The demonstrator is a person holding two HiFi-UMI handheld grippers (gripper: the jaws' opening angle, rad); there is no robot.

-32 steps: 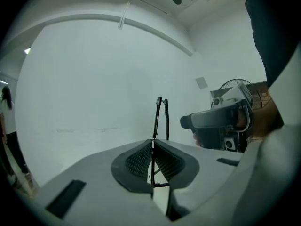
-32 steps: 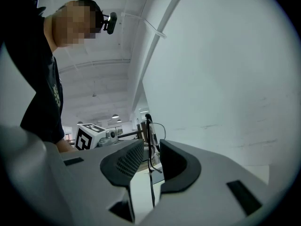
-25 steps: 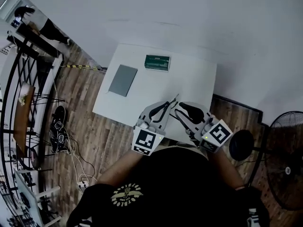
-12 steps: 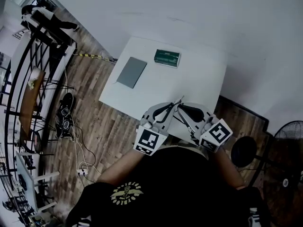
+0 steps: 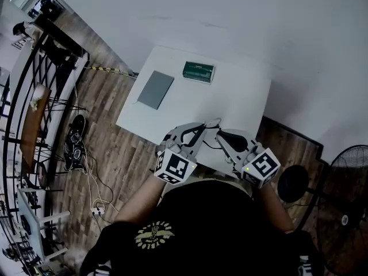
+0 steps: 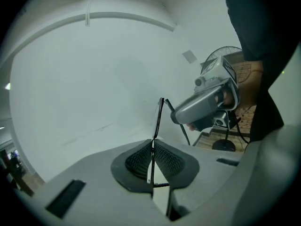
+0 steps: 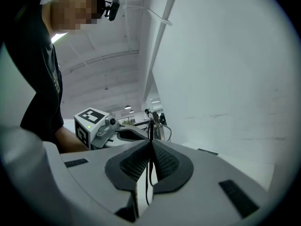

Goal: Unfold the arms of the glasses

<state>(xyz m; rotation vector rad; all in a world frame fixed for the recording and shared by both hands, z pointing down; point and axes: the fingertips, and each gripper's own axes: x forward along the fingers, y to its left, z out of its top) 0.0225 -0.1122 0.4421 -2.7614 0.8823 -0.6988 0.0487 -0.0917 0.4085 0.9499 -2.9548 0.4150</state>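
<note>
The thin dark-framed glasses (image 5: 211,124) hang in the air over the near edge of the white table (image 5: 236,96), held between both grippers. My left gripper (image 5: 199,131) is shut on one thin edge of the glasses (image 6: 158,117), which rises from its pads (image 6: 141,159). From the right, my right gripper (image 5: 218,134) is shut on a slim dark arm of the glasses (image 7: 150,126), which runs between its ribbed pads (image 7: 164,161). Each gripper shows in the other's view: the right gripper's body (image 6: 207,108) and the left gripper's marker cube (image 7: 89,124).
A green box (image 5: 198,72) and a flat grey pad (image 5: 156,89) lie on the table's far half. A standing fan (image 5: 344,203) is at the right, a metal rack (image 5: 34,96) and shoes (image 5: 75,145) on the wooden floor at the left. A white wall lies behind the table.
The right gripper's jaws have closed on the glasses' arm. Both grippers stay together at the table's near edge, sinking slightly, and the left one has rolled a little.
</note>
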